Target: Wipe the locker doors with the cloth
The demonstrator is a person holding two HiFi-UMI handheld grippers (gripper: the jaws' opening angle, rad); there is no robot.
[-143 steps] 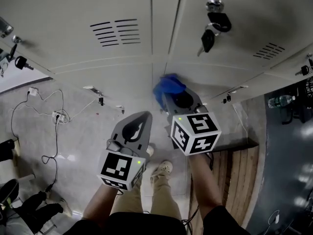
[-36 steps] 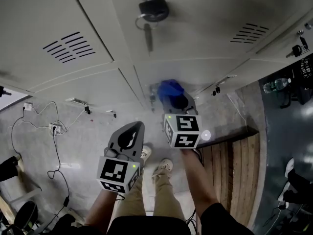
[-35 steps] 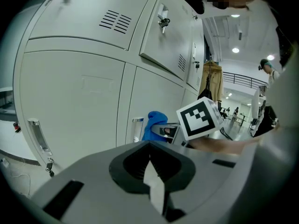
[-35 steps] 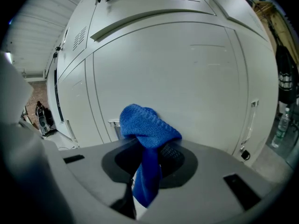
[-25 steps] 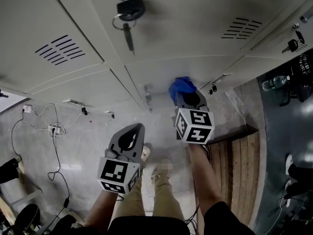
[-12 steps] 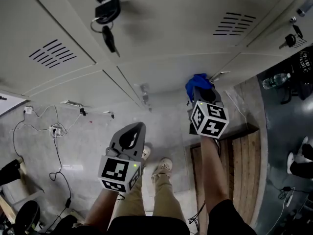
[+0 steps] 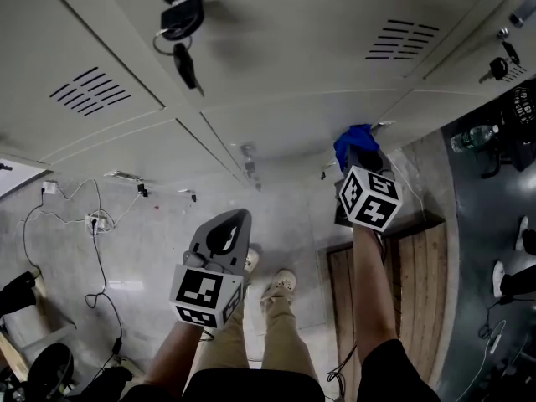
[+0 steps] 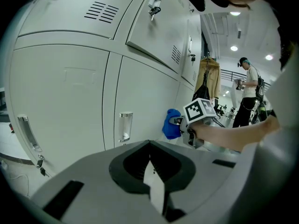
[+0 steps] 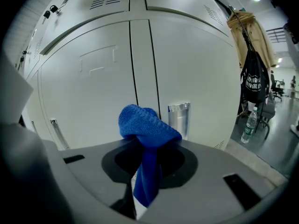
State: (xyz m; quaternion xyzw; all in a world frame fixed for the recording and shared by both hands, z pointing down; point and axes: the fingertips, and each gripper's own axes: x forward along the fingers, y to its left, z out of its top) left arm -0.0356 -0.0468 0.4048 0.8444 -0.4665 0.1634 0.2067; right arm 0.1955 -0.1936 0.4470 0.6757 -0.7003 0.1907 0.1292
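In the head view, cables (image 7: 92, 224) are seen trailing over the pale floor (image 7: 167, 199) at 9 o'clock, well apart from both tools. The locker doors (image 7: 276, 74) fill the upper half, their seams running down toward the middle, and keys (image 7: 179, 23) are hung from a lock at 11 o'clock. The left tongs (image 7: 235, 218) are held low at about 7 o'clock, off the doors, with bare floor around their tip. In the left gripper view their jaws are seen clenched together with nothing between them. Open room is left between the two tools. The right tongs (image 7: 355, 156) are raised at 2 o'clock from the left ones, and the blue cloth (image 7: 352, 136) is grasped in them. In the right gripper view it is bunched over the tips, with a tail hanging down inside. The cloth is held close before a lower door, over a vertical seam, with a metal handle (image 9: 179, 118) just at its 3 o'clock. Whether it touches the door cannot be told. A wooden strip (image 7: 394, 283) lies at 4 o'clock beyond the last door's edge, and a water bottle (image 7: 469, 137) is seen on the dark floor at 3 o'clock. In the right gripper view a jacket (image 9: 252, 36) and a black bag (image 9: 254, 85) hang past that edge at 2 o'clock.
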